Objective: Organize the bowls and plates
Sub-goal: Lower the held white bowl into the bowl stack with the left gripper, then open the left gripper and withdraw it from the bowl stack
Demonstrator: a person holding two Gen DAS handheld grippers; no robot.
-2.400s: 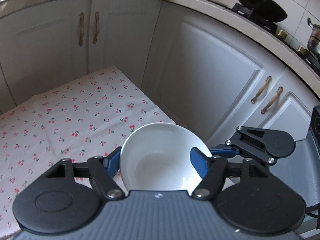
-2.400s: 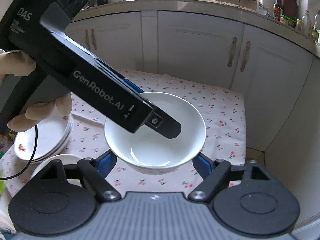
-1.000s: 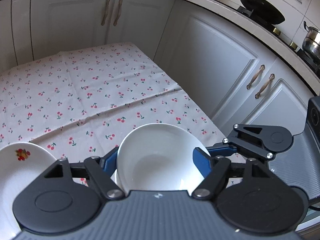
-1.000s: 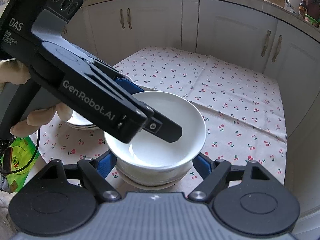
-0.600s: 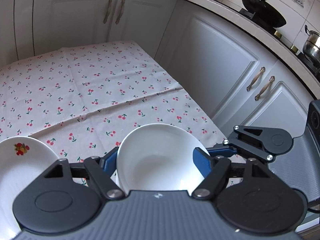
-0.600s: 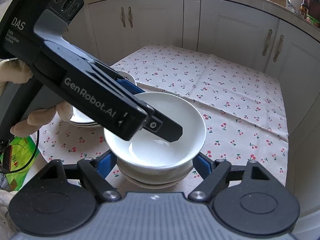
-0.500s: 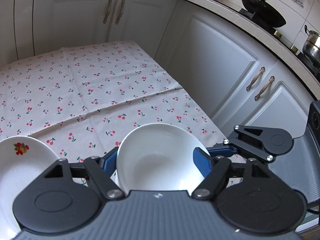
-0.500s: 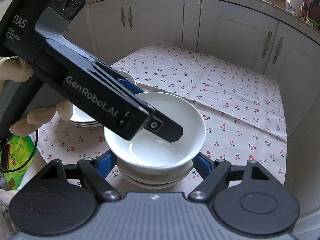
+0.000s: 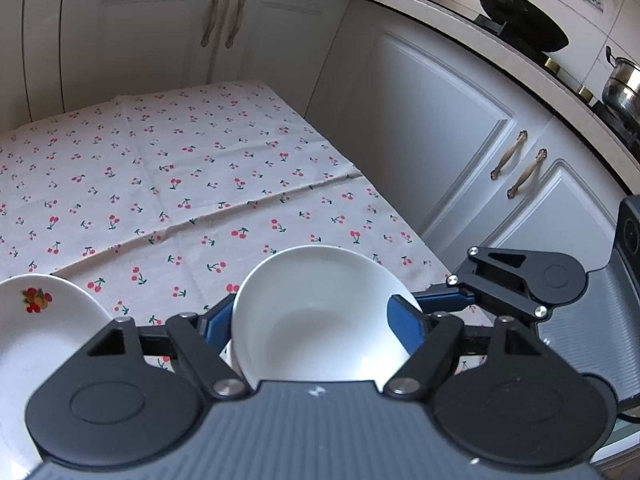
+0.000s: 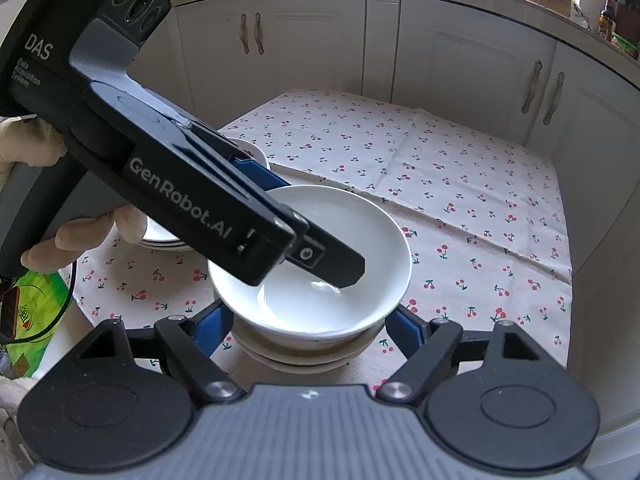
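Note:
A white bowl [image 10: 360,256] rests nested on a stack of white bowls [image 10: 304,354] near the front of the cherry-print table [image 10: 460,184]. My left gripper [image 9: 316,320] has its blue pads on either side of the bowl [image 9: 320,308] and appears shut on its rim; in the right wrist view one finger reaches inside the bowl. My right gripper [image 10: 308,326] is open, its blue pads apart on either side of the bowl stack. A plate with a fruit picture [image 9: 36,328] lies at the left.
A stack of white plates [image 10: 168,236] lies left of the bowls, partly behind the left gripper body and gloved hand. White cabinets [image 10: 460,48] ring the table closely. A green bag [image 10: 36,300] sits off the table's left edge.
The bowl came down from above the table onto the bowl stack. In the last half second both grippers and the bowl have barely moved.

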